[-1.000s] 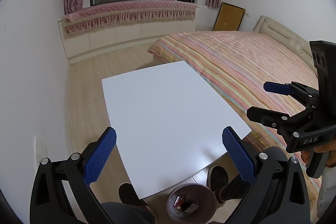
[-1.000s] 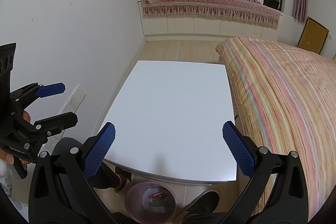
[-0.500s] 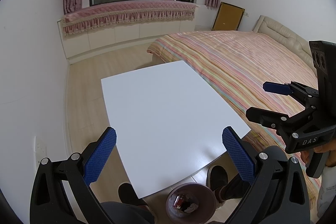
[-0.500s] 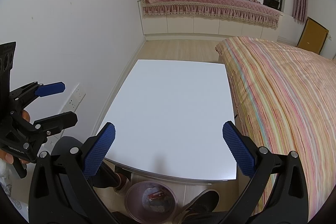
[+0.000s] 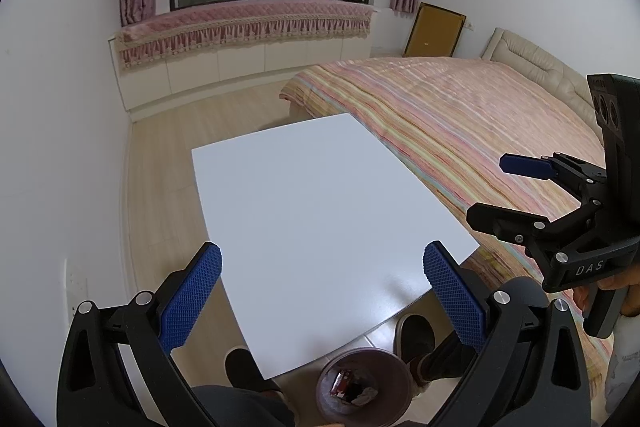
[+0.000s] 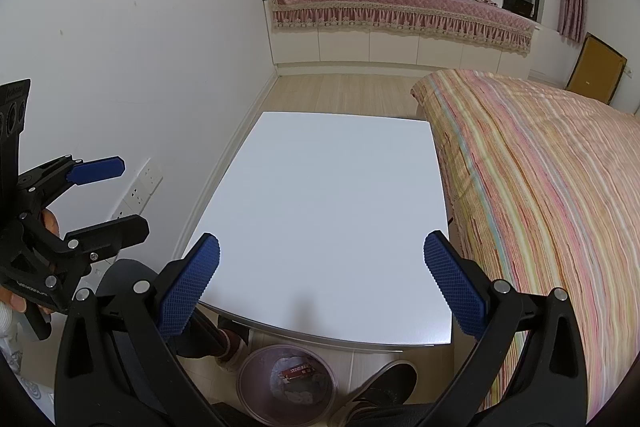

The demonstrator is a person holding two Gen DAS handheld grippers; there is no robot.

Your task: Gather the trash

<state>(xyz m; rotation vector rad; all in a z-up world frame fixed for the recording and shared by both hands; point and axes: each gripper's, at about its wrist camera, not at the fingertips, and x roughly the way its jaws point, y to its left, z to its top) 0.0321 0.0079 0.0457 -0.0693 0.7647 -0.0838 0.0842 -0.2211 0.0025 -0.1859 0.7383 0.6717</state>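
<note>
Both claws hang spread and empty over the white table, left claw and right claw low in frame. The trash sits in the bin below the table's near edge, likely placed for easy dropping.

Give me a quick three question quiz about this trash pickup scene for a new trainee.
1. True or false: the left gripper holds a piece of trash.
2. Where does the bin stand? A) on the table B) on the floor at the table's near edge C) on the bed
3. Fill in: the right gripper is ____.

Key: 1 false, both grippers are open and hold nothing. 2 B. 3 open.
</note>
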